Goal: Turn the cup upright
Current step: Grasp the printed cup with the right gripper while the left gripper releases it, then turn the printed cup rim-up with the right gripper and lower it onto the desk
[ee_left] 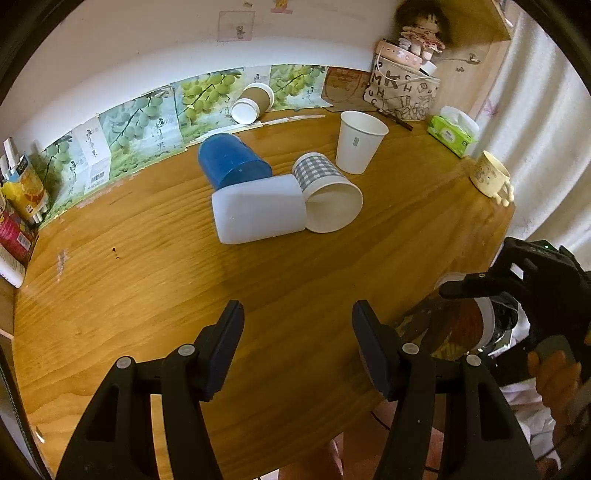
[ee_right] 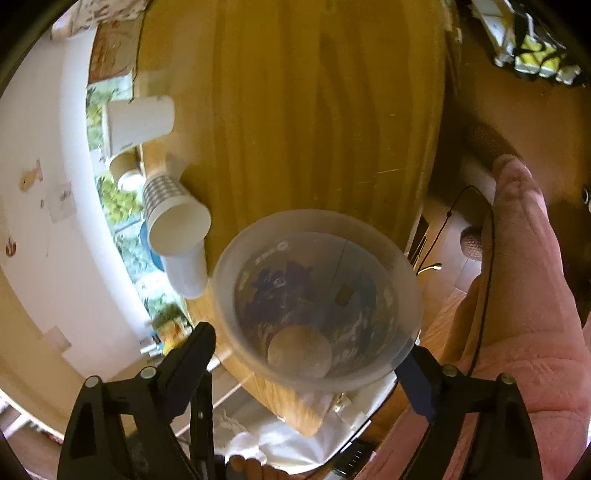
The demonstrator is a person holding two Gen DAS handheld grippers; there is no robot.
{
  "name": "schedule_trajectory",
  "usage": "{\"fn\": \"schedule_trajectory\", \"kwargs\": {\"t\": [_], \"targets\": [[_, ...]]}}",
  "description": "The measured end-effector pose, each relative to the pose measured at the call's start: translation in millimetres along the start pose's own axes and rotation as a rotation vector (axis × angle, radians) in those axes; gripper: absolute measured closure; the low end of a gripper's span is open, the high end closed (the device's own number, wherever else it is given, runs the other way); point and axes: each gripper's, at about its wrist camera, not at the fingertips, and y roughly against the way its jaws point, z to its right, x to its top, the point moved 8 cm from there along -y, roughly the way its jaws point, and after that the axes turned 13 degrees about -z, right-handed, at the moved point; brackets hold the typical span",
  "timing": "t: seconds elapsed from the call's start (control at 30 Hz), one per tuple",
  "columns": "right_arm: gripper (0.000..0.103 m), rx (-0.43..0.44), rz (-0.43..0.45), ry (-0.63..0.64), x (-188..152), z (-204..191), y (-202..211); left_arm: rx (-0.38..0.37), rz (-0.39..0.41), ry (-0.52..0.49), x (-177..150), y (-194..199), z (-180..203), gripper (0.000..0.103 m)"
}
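My right gripper [ee_right: 306,354] is shut on a translucent printed cup [ee_right: 317,295], its mouth facing the camera, held at the table's near right edge. In the left wrist view this cup [ee_left: 454,325] shows tilted between the right gripper's black fingers [ee_left: 476,284]. My left gripper [ee_left: 297,332] is open and empty above the wooden table [ee_left: 147,295]. A white plastic cup [ee_left: 258,208], a blue cup [ee_left: 231,160], a checked paper cup [ee_left: 327,192] and a brown paper cup [ee_left: 253,101] lie on their sides. A white paper cup [ee_left: 358,142] stands upright.
A cream mug [ee_left: 491,175] stands at the table's right edge. A green tissue pack [ee_left: 452,131], a patterned bag [ee_left: 400,92] and a doll [ee_left: 421,29] are at the back right. Grape-print boxes [ee_left: 140,129] line the wall. Packets [ee_left: 22,195] stand at left.
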Motion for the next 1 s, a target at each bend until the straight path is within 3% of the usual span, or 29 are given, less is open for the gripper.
{"fn": "schedule_trajectory", "kwargs": {"t": [0.23,0.67,1.0], "targets": [[0.027,0.002,0.037,-0.046,1,14,-2,0.003,-0.014,-0.045,-7,1,2,0.038],[0.028,-0.01,0.039,0.05,-3,11,-1,0.003,-0.011,-0.07,-16,9,16,0.038],[0.029,-0.023,0.078,0.212,-2,-14,14,0.037,-0.023,-0.062,-18,19,37,0.038]]}}
